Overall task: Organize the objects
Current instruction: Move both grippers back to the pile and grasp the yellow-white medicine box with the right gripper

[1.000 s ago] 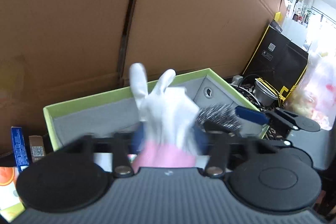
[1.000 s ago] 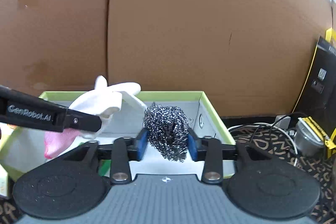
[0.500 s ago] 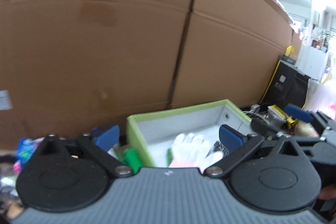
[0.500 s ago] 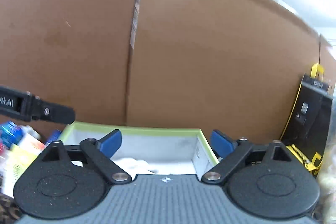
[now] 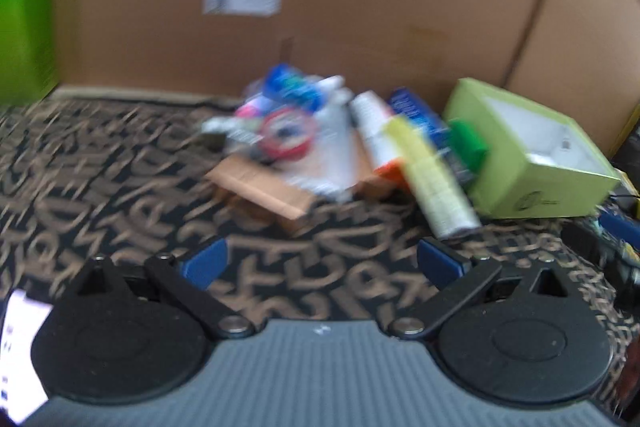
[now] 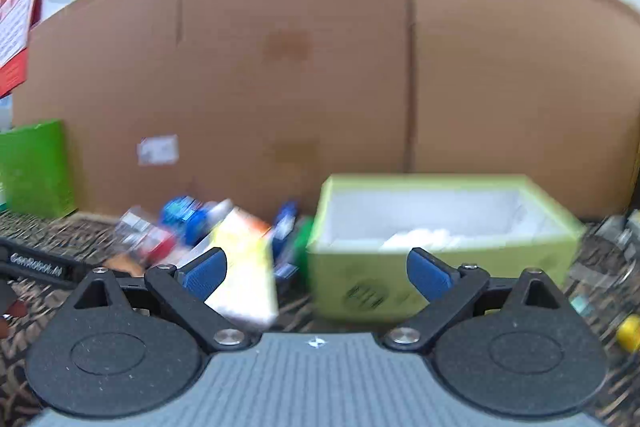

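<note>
Clutter pile (image 5: 320, 147) heaped on patterned carpet (image 5: 100, 167), just left of lime-green box (image 5: 532, 163), close by for sorting. Nearest: left gripper (image 5: 320, 263) spread wide, nothing between; right gripper (image 6: 316, 267) likewise wide and bare, facing the box. Inside, something white (image 6: 420, 237), seemingly dropped in. Behind all, cardboard wall (image 6: 320, 67).

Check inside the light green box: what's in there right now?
In the right wrist view, the light green box shows a grey-white lining and something white, blurred, low inside near the front wall. That wall hides the floor beneath it, so anything else lying there can't be seen.
</note>
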Motion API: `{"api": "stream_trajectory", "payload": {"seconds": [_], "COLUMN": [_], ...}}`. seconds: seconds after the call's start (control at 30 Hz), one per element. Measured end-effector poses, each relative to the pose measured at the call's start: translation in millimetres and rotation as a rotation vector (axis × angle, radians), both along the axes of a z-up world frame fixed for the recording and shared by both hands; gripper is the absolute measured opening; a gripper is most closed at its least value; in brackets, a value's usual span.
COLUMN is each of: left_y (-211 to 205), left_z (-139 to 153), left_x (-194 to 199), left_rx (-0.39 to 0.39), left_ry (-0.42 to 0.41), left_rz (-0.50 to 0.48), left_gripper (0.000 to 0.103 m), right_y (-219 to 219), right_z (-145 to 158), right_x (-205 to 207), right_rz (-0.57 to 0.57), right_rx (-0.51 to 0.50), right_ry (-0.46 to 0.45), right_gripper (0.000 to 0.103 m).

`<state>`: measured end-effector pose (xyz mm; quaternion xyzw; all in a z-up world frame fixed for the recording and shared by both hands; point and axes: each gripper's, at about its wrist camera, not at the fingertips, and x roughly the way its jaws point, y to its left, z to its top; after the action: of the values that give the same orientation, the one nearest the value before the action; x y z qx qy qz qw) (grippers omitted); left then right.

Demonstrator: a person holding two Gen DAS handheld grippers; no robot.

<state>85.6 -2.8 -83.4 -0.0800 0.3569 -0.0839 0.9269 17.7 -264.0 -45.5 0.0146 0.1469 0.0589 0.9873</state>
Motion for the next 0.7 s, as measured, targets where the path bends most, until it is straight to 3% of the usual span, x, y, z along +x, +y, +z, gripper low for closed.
{"api": "stream_trajectory", "payload": {"seconds": [0.2, 0.37, 0.57, 0.7], "left_y": [26, 30, 30, 28], "left_z": [-14, -15, -14, -22], "left_x": [-2, 6, 28, 54], "left_rx": [-0.015, -0.032, -0.071, -0.096], "left_ry": [0.026, 0.026, 0.03, 0.069], "left_rz": [0.071, 0.076, 0.094, 0.116], "left_gripper": [0.103, 0.103, 0.103, 0.098], "right_y": [32, 35, 39, 37], "right_z": [-30, -35, -43, -53], "right_x": [22, 62, 97, 107], "right_rz": [0.06, 0.069, 0.045, 0.055], "right_rx": [0.059, 0.159, 0.171, 0.235], "right_ry": [0.132, 0.172, 0.19, 0.254], "right_gripper": [0.1, 0.1, 0.1, 0.074]}}
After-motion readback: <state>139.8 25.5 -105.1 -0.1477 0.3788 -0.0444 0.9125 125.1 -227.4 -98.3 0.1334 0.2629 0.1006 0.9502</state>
